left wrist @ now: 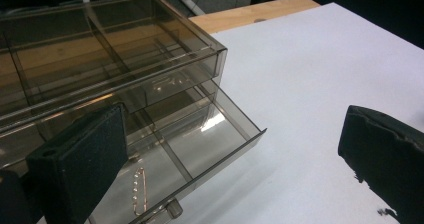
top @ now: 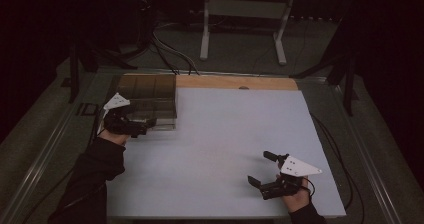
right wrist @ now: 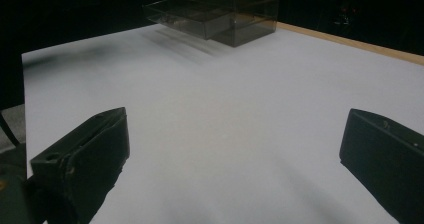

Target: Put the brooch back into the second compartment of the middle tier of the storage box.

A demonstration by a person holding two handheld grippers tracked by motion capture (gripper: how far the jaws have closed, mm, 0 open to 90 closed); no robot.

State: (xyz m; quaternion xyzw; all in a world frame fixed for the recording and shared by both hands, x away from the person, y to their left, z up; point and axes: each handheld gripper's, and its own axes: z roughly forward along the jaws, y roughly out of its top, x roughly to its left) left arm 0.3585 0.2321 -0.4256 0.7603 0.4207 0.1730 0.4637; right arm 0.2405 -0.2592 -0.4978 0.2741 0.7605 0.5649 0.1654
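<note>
well, both tools spread wide: left tool [top: 145, 125] beside drawer box [top: 150, 96], right tool [top: 264, 170] over mat [top: 230, 134].

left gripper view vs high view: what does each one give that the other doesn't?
Left gripper view: the lower drawer of the smoked clear drawer box is pulled open, with dividers and a thin chain-like item lying in it; the left claw's jaws stand wide apart.

High view: the right claw, open over the white table mat, both the person's forearms, and a white frame stand on the floor beyond.

Both: the box, the mat, the wooden table edge.
</note>
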